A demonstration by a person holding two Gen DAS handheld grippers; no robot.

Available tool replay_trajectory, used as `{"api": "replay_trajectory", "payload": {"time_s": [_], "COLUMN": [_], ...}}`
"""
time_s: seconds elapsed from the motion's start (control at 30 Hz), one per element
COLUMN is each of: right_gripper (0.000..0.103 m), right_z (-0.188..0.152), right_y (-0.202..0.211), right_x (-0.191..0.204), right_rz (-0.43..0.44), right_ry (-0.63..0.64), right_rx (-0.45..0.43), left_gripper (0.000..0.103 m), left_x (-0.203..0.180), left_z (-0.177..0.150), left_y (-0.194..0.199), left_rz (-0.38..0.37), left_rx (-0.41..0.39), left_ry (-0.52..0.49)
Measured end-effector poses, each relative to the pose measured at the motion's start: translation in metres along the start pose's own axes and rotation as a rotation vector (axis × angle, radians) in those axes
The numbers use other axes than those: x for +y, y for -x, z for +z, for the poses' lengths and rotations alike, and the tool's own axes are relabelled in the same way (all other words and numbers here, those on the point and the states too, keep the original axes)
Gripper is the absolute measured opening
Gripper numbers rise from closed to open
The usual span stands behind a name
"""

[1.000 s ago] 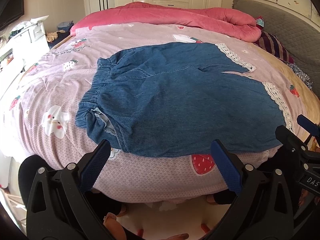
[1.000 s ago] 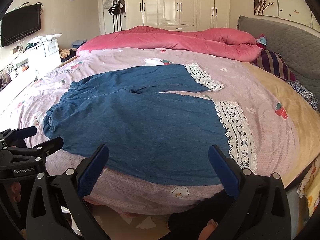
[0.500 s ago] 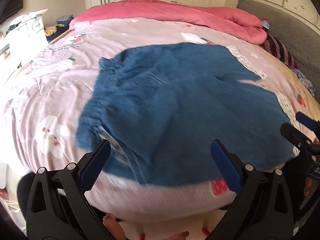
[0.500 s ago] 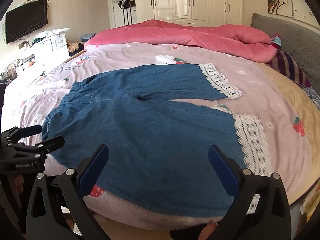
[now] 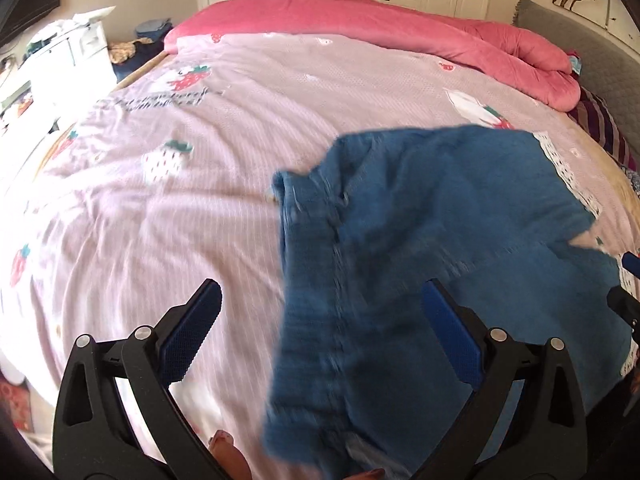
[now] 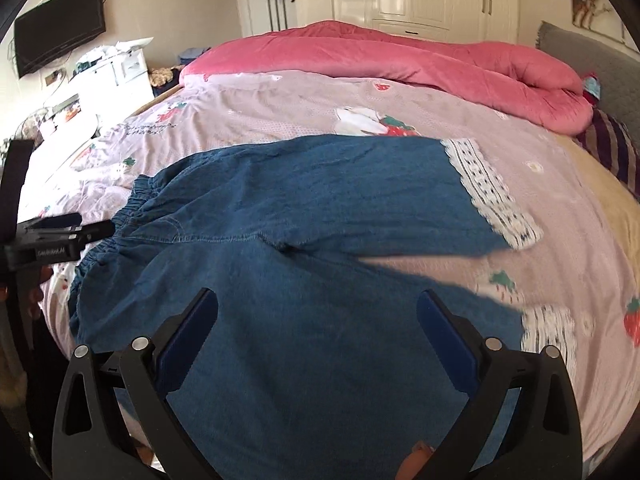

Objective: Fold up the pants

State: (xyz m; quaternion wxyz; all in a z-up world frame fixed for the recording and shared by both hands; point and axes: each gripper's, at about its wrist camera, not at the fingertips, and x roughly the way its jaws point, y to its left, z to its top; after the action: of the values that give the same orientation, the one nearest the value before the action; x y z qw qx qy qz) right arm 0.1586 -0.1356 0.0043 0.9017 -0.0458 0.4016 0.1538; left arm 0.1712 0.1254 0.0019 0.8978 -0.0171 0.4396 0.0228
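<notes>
At the far left of the right wrist view, a black television (image 6: 60,38) is hanging on the wall, and a white dresser (image 6: 116,76) is standing below it. The left claw (image 5: 318,332) is hovering with its jaws standing wide and nothing between them; under it the waistband side of the denim pants (image 5: 420,272) is looking blurred. The pants (image 6: 304,248) are lying spread flat on the pink strawberry bedsheet (image 6: 280,104), near the near edge of the bed, with the elastic waistband on the left and both legs running to the right. The right claw (image 6: 316,328) is also standing wide above the near leg, holding nothing. The lace cuffs (image 6: 492,196) are resting at the right ends of the legs. A pink quilt (image 6: 400,56) is lying along the far side of the bed.
</notes>
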Motion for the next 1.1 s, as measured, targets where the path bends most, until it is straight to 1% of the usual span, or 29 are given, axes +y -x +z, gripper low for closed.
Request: {"api": "replay_trajectory", "payload": {"time_s": [0.03,0.13,0.2,0.27,0.37,0.4,0.43,0.47,0.53,0.57,0.63,0.67,0.73,0.83,0.97,1.03,1.1], "right_gripper": [0.099,0.099,0.099,0.099,0.099,0.099,0.099,0.099,0.099,0.099,0.099,0.099,0.099,0.099,0.099,0.099,0.099], "right_z": [0.006,0.025,0.037,0.049,0.065,0.069,0.076,0.08,0.09,0.093,0.103,0.108,0.118,0.134,0.156,0.165,0.171], "right_y": [-0.005,-0.022,-0.034,-0.043,-0.059,-0.065,-0.071,-0.075,-0.085,-0.088,-0.096,-0.101,-0.113,-0.135,-0.161,-0.172,-0.181], "right_x": [0.001,0.0,0.002,0.008,0.008,0.007,0.007,0.007,0.009,0.01,0.013,0.014,0.016,0.021,0.033,0.04,0.044], "right_rz": [0.008,0.045,0.022,-0.003,0.024,0.033,0.049,0.05,0.048,0.047,0.051,0.055,0.068,0.072,0.095,0.109,0.121], "right_ry": [0.01,0.02,0.053,0.108,0.119,0.113,0.108,0.106,0.119,0.126,0.144,0.153,0.17,0.22,0.314,0.375,0.42], "right_rx": [0.004,0.026,0.036,0.028,0.051,0.061,0.072,0.079,0.089,0.088,0.085,0.085,0.093,0.114,0.146,0.156,0.172], "left_gripper": [0.094,0.094,0.094,0.094,0.092,0.086,0.084,0.083,0.076,0.067,0.044,0.039,0.033,0.027,0.025,0.025,0.025], "left_x": [0.001,0.004,0.004,0.004,0.004,0.004,0.006,0.007,0.011,0.013,0.014,0.014,0.012,0.012,0.024,0.029,0.034], "left_z": [0.005,0.022,0.034,0.043,0.054,0.055,0.056,0.058,0.062,0.064,0.067,0.067,0.066,0.068,0.074,0.077,0.08], "left_y": [-0.005,-0.028,-0.044,-0.057,-0.074,-0.079,-0.083,-0.088,-0.094,-0.096,-0.102,-0.105,-0.108,-0.104,-0.092,-0.084,-0.078], "left_rz": [0.001,-0.002,-0.007,-0.005,-0.005,0.003,0.008,0.005,-0.016,-0.027,-0.041,-0.056,-0.055,-0.086,-0.16,-0.173,-0.191], "left_rx": [-0.003,0.023,0.033,0.038,0.054,0.059,0.062,0.066,0.064,0.064,0.069,0.075,0.066,0.041,-0.008,-0.042,-0.059], "left_ry": [-0.011,-0.033,-0.05,-0.074,-0.114,-0.122,-0.127,-0.134,-0.129,-0.129,-0.13,-0.135,-0.151,-0.164,-0.108,-0.094,-0.077]}}
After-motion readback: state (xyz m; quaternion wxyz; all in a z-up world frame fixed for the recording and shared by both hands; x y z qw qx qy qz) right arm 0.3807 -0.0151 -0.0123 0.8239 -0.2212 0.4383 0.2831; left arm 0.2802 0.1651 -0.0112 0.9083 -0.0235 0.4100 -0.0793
